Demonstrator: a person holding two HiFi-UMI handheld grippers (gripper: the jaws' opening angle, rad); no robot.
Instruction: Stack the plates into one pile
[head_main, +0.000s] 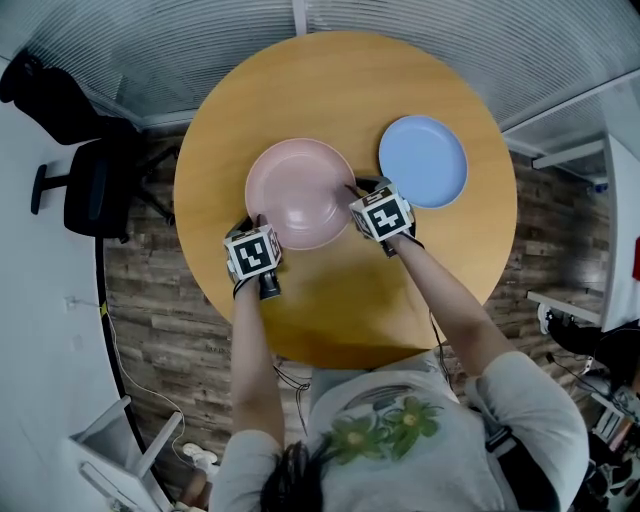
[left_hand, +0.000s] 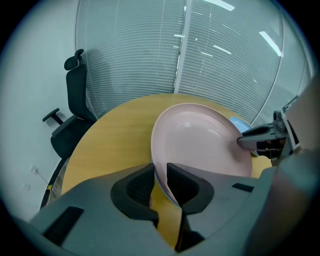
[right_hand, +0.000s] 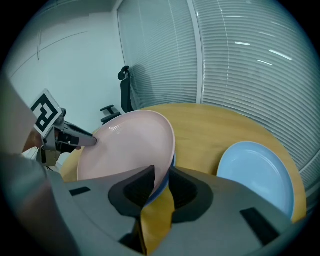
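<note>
Pink plate (head_main: 300, 190) sat over the middle of the round table (head_main: 340, 90), gripped at two opposite edges. The left gripper (head_main: 256, 222) had its jaws partly closed on the near-left rim, and the right gripper (head_main: 354, 192) likewise on the right rim. The blue plate (head_main: 423, 160) lay flat on the table just beside it, to the right and a little farther away. That made the right gripper the nearer one, and any carry would run rightward across the pink plate's width. The head view showed that gap plainly. Only the gripper views showed a blue rim (right_hand: 171, 161) pinched under the pink one (a second plate beneath, I judged). Whether the held pair was clear of the table, no view settled.
</note>
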